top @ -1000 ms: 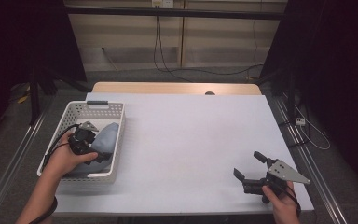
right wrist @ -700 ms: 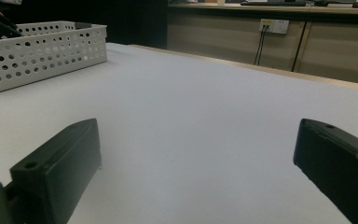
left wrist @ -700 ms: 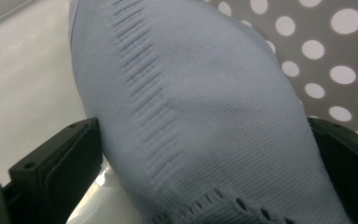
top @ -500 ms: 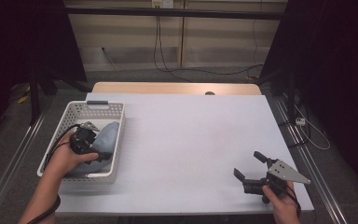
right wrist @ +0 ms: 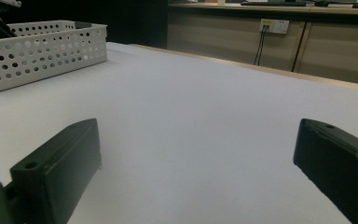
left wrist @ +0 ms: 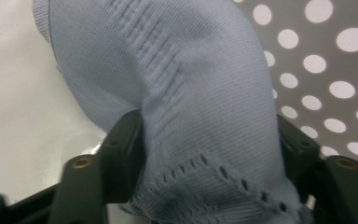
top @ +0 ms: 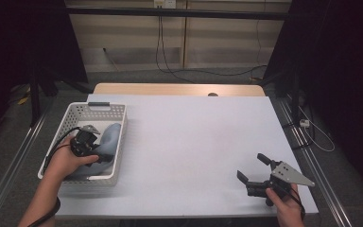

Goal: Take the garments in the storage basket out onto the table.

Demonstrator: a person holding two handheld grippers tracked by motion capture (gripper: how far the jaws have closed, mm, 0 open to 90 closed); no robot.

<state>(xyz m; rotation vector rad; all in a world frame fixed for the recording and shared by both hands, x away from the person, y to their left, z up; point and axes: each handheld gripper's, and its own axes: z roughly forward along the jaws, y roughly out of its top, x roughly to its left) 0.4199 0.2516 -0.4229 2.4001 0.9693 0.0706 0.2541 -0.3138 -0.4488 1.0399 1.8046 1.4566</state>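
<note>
A light blue knitted cloth (top: pixel 109 137) lies in the white perforated basket (top: pixel 97 109) at the table's left. My left gripper (top: pixel 87 137) reaches down into the basket. In the left gripper view its jaws have just been closing and now press on both sides of the bunched cloth (left wrist: pixel 191 70), with the basket's holed wall (left wrist: pixel 331 46) behind; I mark the gripper (left wrist: pixel 209 140) between the tips. My right gripper (top: pixel 250 166) rests low near the table's front right corner, open, with nothing between its fingers (right wrist: pixel 198 135).
The white table (top: pixel 194 137) stretches between the two hands. In the right gripper view the basket (right wrist: pixel 42 46) stands far off at the left. Dark curtains and a floor with cables surround the table.
</note>
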